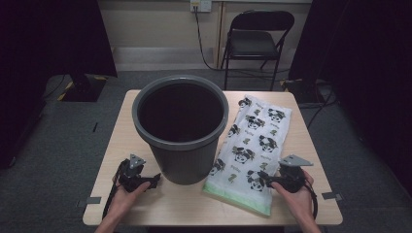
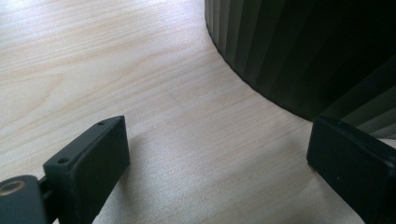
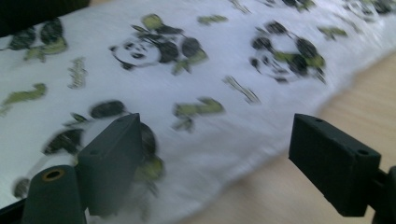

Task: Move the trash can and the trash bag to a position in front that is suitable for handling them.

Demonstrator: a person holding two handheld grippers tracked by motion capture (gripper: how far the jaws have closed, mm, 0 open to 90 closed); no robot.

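My left gripper (image 1: pixel 154 178), jaws apart, sits at the table's (image 1: pixel 116 141) near-left edge, just beside the bin (image 1: pixel 180 127). Right gripper (image 1: pixel 266 180), jaws apart too, is at the panda-print bag's (image 1: pixel 252 145) near end, by the near-right corner.

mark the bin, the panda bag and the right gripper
bin (image 1: pixel 187 167): high view, front wall.
panda bag (image 1: pixel 252 141): high view, middle of the sheet.
right gripper (image 3: pixel 224 163): right gripper view, midway between its open jaws.

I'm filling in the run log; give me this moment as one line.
left gripper: open, beside bin | right gripper: open, at panda bag edge | bag flat on table
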